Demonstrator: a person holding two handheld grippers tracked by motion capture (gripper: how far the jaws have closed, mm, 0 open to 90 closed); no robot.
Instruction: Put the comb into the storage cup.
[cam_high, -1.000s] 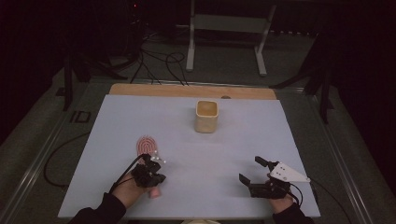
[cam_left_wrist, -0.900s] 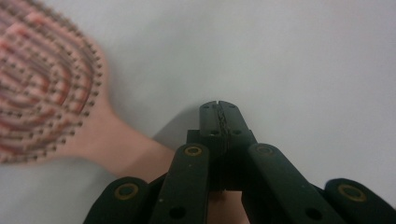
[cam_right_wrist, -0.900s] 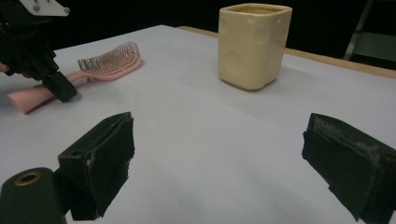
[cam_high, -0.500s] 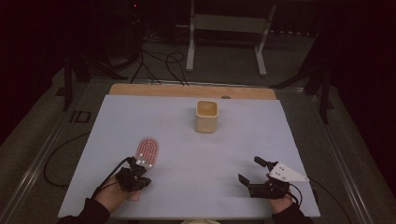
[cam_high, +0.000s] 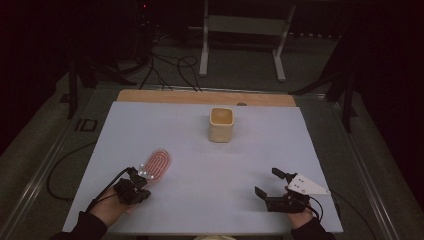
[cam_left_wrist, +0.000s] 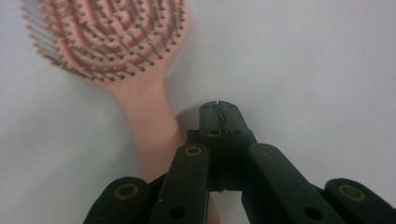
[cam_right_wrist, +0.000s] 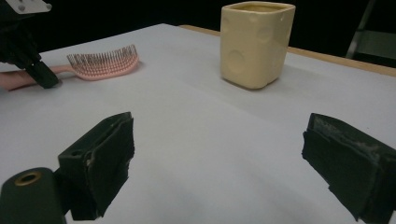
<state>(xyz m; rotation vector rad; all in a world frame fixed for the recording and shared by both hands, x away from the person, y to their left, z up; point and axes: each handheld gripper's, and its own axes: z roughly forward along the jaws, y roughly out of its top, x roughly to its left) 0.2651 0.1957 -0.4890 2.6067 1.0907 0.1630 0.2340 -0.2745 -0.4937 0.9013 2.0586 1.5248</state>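
Moved: the left hand-held gripper has slid back toward 7 o'clock, off the pink hairbrush, whose head now shows uncovered.
Unmoved: the right hand-held gripper sits where it was, at 5 o'clock on the table.
Left hand-held gripper state: jaws pressed together with nothing between them; in the left gripper view the tips rest just beside the brush handle, at its right.
Right hand-held gripper state: jaws spread wide, empty, low over the sheet.
Hairbrush: lies flat, bristles up, at 8 o'clock, head pointing toward 1 o'clock.
Cup: a cream square cup stands upright at 12 o'clock, well apart from both.
Surface: pale sheet over a wooden top, whose edge shows along the far side.
Room: dark; cables and a white stand on the floor beyond.
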